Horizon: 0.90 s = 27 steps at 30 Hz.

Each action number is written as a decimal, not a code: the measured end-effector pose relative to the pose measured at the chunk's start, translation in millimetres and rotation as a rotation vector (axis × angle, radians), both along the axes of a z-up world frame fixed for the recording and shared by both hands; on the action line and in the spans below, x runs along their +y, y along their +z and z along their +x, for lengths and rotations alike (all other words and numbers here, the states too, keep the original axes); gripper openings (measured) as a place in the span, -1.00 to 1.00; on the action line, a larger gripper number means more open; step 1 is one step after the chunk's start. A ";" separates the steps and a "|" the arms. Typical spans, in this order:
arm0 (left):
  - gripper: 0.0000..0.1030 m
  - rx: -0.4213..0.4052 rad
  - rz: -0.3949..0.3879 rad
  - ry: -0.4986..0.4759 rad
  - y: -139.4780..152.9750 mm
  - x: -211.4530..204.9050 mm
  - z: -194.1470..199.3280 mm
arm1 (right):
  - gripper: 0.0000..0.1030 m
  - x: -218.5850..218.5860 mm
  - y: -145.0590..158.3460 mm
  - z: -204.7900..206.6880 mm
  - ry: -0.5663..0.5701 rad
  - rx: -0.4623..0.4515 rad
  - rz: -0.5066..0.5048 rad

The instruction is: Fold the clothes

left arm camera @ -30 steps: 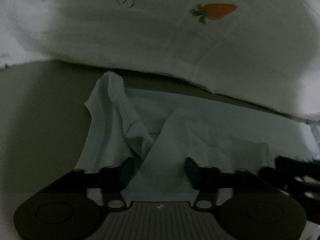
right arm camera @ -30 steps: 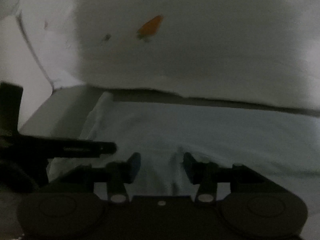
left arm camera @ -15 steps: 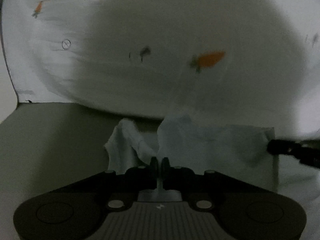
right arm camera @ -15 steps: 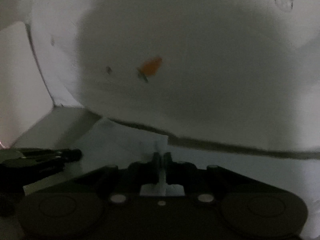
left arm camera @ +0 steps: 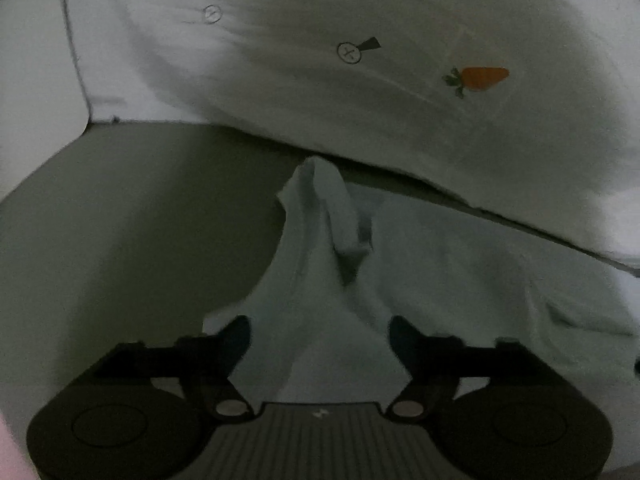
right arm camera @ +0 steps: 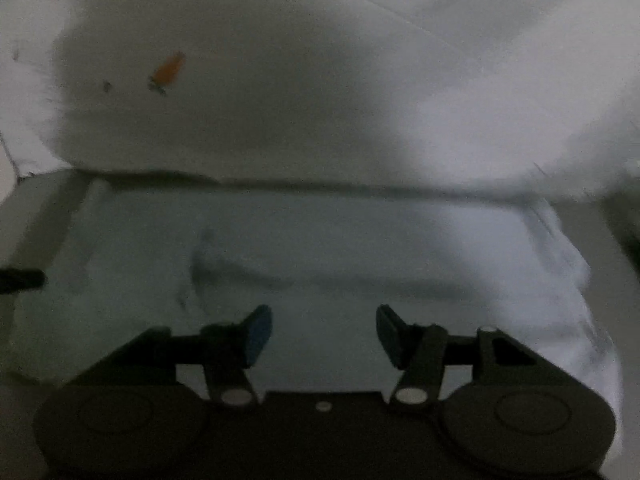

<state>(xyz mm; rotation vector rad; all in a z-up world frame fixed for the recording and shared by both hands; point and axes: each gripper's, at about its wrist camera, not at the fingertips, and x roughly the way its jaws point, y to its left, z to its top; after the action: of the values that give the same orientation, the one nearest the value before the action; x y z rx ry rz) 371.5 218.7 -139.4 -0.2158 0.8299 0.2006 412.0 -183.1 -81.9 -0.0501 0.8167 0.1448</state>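
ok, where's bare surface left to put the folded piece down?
Bare table lies left of the light blue garment, below the white carrot-print cloth. Centre and right are covered by the garment. Both the left gripper and the right gripper are open over it.

The white sheet (left arm camera: 280, 92) runs off the top and right edges. In the right wrist view its carrot print (right arm camera: 170, 68) is smeared by blur. The pale cloth (left arm camera: 460, 264) is cut off at right, its near edge hidden behind the left tongs (left arm camera: 320, 340).
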 end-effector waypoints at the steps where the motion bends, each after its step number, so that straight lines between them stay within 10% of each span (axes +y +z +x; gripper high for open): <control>1: 0.57 0.000 -0.014 -0.007 0.9 -4.6 -7.8 | 0.15 -14.6 -1.6 -13.6 -0.033 0.015 0.004; 14: 0.79 0.144 0.014 -0.415 -18.2 -104.1 -78.7 | 0.53 -87.3 -4.4 -133.1 -0.364 0.066 0.132; 27: 0.87 0.155 0.160 -0.637 -9.3 -201.0 -57.1 | 0.58 -148.6 -37.0 -110.0 -0.558 -0.021 0.231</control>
<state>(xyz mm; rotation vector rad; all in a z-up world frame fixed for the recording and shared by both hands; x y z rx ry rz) 314.4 17.8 -148.7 0.2207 0.9923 -0.3180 302.1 -331.7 -118.9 0.3915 0.7617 -0.2887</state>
